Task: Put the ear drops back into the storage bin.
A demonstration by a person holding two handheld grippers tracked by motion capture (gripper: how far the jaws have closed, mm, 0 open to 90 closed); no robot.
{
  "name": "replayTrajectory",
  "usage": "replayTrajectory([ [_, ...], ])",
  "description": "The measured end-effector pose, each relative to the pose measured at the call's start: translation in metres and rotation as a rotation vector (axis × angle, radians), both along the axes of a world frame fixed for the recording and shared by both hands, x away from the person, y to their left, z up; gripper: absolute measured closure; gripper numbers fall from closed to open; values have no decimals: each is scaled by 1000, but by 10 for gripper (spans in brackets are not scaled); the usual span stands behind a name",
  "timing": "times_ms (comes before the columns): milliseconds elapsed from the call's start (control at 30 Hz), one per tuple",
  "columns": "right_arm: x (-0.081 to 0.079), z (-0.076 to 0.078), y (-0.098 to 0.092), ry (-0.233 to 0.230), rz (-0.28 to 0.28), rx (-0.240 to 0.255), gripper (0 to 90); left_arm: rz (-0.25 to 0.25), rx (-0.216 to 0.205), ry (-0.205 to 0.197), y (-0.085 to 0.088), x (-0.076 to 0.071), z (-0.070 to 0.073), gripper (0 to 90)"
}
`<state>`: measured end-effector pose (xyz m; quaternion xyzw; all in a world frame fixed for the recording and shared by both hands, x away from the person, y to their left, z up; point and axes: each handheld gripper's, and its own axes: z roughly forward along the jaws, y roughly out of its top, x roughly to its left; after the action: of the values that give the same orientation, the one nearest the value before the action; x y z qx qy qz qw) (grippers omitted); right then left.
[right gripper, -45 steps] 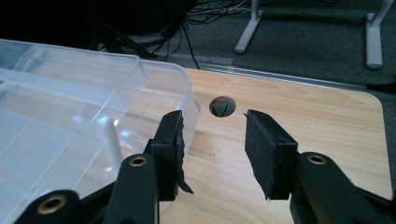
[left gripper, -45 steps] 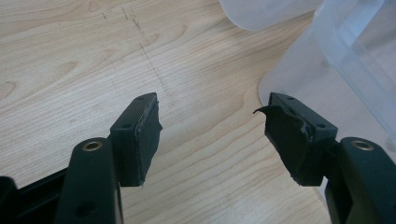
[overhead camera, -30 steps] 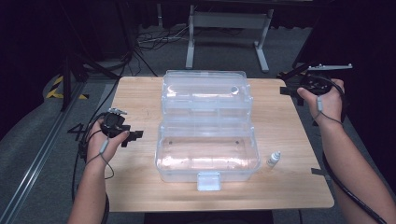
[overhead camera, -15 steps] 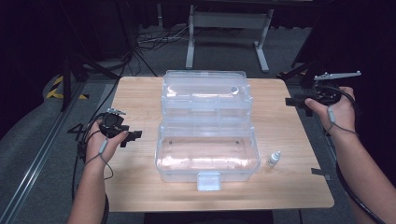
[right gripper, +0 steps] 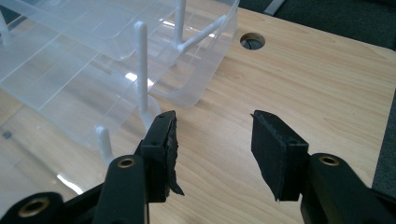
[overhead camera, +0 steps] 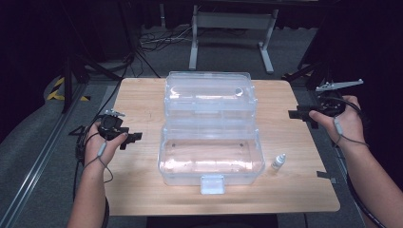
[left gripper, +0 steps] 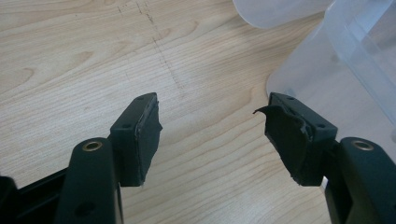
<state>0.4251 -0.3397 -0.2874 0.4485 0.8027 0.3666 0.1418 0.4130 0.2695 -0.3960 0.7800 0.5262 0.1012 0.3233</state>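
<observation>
Wooden table (overhead camera: 142, 190) on grey floor: since the earlier frames the right gripper (overhead camera: 304, 114) has slid off the table's upper-right corner toward the right edge of frame, its jaws just been opening with nothing between them; left gripper (overhead camera: 135, 138) unchanged at mid-left, jaws spread and empty. Clear plastic toolbox (overhead camera: 209, 156) sits centre frame, lid swung back, inner tray raised, white latch facing the bottom edge, small dropper bottle (overhead camera: 278, 162) just right of it. No readable labels or writing.

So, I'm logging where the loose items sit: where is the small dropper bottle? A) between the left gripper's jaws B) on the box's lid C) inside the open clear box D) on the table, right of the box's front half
D: the small dropper bottle stands on the table just right of the clear box, near its front right corner and outside its wall.
</observation>
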Motion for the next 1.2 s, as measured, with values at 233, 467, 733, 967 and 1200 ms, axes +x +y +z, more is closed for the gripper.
replayTrajectory([
  [233,-3,0,3,41,59,-63,506,-1,2,8,1,-1,-1,362],
  [467,-3,-6,12,59,169,-135,505,1,10,11,3,-6,-2,361],
  [733,-1,-7,18,79,248,-191,502,4,16,17,5,-9,-3,359],
  [967,2,-9,27,118,412,-339,511,4,15,16,6,-10,-2,358],
  [1200,4,-14,31,130,489,-385,529,2,15,14,6,-10,-2,358],
])
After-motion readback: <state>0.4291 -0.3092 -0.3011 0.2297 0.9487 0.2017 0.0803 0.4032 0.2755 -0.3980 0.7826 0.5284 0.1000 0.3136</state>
